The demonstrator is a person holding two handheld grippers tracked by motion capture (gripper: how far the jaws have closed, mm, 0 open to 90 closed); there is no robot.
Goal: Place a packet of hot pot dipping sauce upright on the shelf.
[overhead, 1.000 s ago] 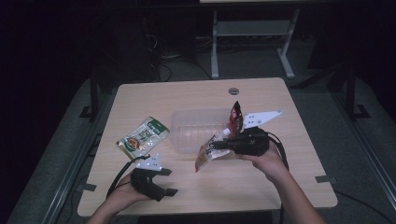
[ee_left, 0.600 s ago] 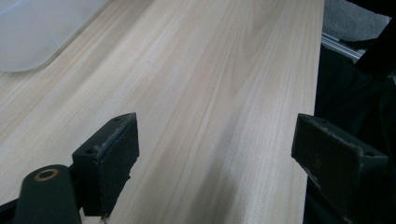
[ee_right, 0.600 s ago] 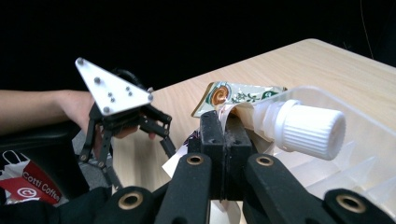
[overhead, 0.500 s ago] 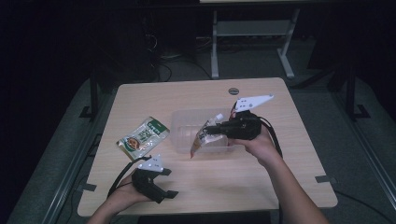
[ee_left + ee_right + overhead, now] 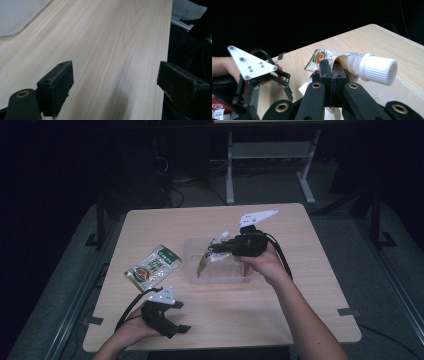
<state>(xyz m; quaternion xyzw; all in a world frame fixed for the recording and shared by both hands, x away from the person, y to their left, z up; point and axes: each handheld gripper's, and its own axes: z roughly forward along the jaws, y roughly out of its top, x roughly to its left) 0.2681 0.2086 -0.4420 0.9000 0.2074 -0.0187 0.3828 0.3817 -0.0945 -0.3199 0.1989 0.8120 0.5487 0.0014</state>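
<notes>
A clear plastic container (image 5: 220, 267) sits near the middle of the light wooden desk (image 5: 300, 300), and everything else is placed from it. Over its far right part, the right hand-held gripper (image 5: 212, 251) has its jaws clamped tight on a spouted drink pouch (image 5: 206, 261), which hangs down into the container's open top. In the right gripper view the two black jaws are pressed together on the pouch's upper edge (image 5: 337, 61), just beside its white ribbed screw cap (image 5: 375, 68). The person's right hand (image 5: 262, 264) grips that tool from the container's right side, with the grey three-cornered plate (image 5: 256, 216) raised behind it.

To the left of the container, apart from it, a green snack packet (image 5: 152, 268) lies flat on the desk.

Nearer the person than the container and to its left, by the desk's front edge, the left hand-held gripper (image 5: 181, 327) rests in the left hand (image 5: 127, 337). Its jaws stand wide apart with nothing between them; in the left gripper view (image 5: 115, 82) bare wood shows between the two pads, and a corner of the container (image 5: 17, 15) appears at upper left.
</notes>
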